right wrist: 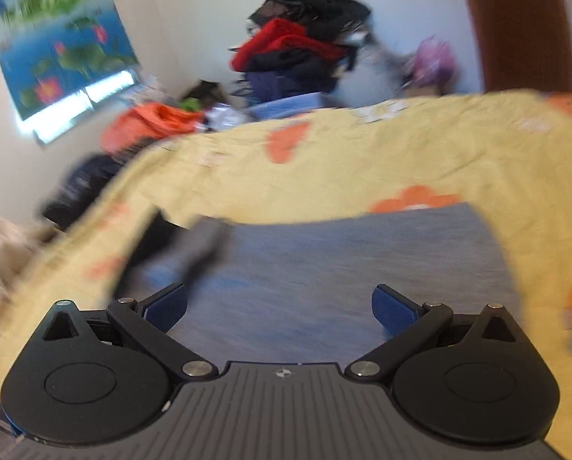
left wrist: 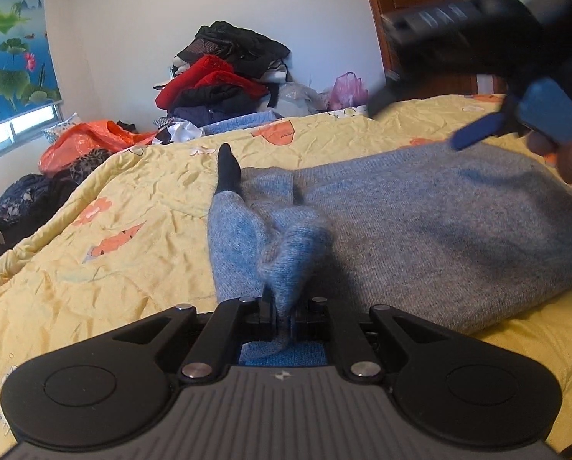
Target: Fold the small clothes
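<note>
1. Left wrist view: the left gripper [left wrist: 284, 316] is clamped tight on a bunched fold of the grey sweater [left wrist: 420, 222], and the pinched knit rises in a hump just ahead of its closed jaws.
2. The sweater lies spread over the yellow bedspread [left wrist: 94, 268], its body stretching to the right and a sleeve running away from the gripper toward the middle of the bed.
3. A black sock [left wrist: 228, 170] lies just past the end of that sleeve, touching or overlapping it.
4. The right gripper [left wrist: 477, 136] hangs blurred above the right part of the sweater, with a blue finger showing and part of a hand [left wrist: 571, 161] beside it.
5. Behind the bed a pile of clothes [left wrist: 224, 76] in black, red and dark blue stands against the wall, with an orange bag [left wrist: 90, 142] to its left and a pink bag [left wrist: 349, 90] to its right.
6. A lotus-print blind [left wrist: 13, 57] covers the window at the left.
7. Right wrist view: the picture is smeared by motion.
8. The right gripper [right wrist: 280, 308] has its blue fingers [right wrist: 167, 306] spread wide with nothing between them.
9. The grey sweater [right wrist: 362, 260] lies below and ahead of it on the yellow bedspread [right wrist: 324, 176].
10. The pile of clothes [right wrist: 301, 46] and the blind [right wrist: 59, 46] show beyond.
</note>
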A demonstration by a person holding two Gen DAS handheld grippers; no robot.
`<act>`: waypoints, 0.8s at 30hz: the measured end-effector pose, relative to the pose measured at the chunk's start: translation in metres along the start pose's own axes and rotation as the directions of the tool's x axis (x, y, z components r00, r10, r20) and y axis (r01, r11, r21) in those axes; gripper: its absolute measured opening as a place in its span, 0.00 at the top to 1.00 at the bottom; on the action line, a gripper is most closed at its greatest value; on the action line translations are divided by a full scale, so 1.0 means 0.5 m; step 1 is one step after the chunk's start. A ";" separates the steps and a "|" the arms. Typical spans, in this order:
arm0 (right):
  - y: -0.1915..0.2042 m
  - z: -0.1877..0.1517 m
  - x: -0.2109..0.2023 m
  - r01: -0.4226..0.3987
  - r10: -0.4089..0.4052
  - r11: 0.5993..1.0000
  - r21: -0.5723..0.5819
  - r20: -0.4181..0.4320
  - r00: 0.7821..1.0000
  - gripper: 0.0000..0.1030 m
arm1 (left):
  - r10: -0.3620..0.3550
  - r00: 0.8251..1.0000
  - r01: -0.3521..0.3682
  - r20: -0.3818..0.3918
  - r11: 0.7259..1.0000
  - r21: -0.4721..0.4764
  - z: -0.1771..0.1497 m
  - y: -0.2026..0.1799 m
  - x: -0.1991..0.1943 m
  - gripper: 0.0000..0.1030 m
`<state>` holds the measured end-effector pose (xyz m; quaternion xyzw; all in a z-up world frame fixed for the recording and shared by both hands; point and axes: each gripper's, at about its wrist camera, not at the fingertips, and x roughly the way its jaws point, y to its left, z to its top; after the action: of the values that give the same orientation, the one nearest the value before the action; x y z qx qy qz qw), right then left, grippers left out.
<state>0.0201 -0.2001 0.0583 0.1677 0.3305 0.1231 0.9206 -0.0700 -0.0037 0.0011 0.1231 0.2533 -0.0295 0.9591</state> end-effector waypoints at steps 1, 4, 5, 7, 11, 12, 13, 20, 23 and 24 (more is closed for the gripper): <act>0.010 0.015 0.019 -0.068 0.070 0.997 0.042 -0.048 0.996 0.00 | -0.004 1.000 0.004 0.002 1.000 -0.006 -0.001 0.001 -0.002 0.94; 0.037 0.045 0.102 -0.200 0.232 0.965 0.172 -0.194 0.953 0.02 | -0.017 1.000 0.017 0.006 0.999 -0.028 -0.002 0.008 -0.003 0.94; 0.048 0.049 0.131 -0.231 0.274 0.953 0.198 -0.231 0.934 0.07 | -0.020 1.000 0.020 0.007 0.999 -0.036 -0.003 0.010 -0.004 0.94; 0.074 0.057 0.184 -0.240 0.296 0.947 0.213 -0.291 0.910 0.11 | -0.025 1.000 0.025 0.010 0.999 -0.047 -0.004 0.013 -0.005 0.94; 0.116 0.069 0.266 -0.228 0.300 0.946 0.228 -0.361 0.883 0.17 | -0.034 0.999 0.035 0.013 0.998 -0.057 -0.005 0.018 -0.004 0.94; 0.127 0.071 0.279 -0.228 0.298 0.948 0.222 -0.369 0.880 0.17 | -0.037 0.999 0.038 0.014 0.998 -0.059 -0.005 0.018 -0.004 0.94; 0.139 0.074 0.292 -0.227 0.292 0.952 0.207 -0.378 0.878 0.17 | -0.041 0.999 0.042 0.014 0.997 -0.061 -0.005 0.019 -0.004 0.94; 0.214 0.096 0.374 -0.138 0.094 0.988 -0.069 -0.441 0.893 0.57 | -0.049 0.999 0.050 0.010 0.998 -0.050 -0.005 0.019 0.000 0.94; 0.213 0.104 0.382 -0.140 0.046 0.975 -0.172 -0.460 0.887 0.81 | -0.039 0.999 0.040 0.015 0.999 -0.020 0.000 0.008 -0.008 0.94; 0.202 0.114 0.371 -0.161 0.070 0.974 -0.162 -0.456 0.887 0.81 | -0.049 0.999 0.049 0.019 0.999 -0.010 0.005 0.002 -0.013 0.94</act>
<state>0.1847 -0.0581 0.0336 0.0630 0.5090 0.2452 0.8227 -0.0745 -0.0033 0.0069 0.1113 0.2471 -0.0527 0.9611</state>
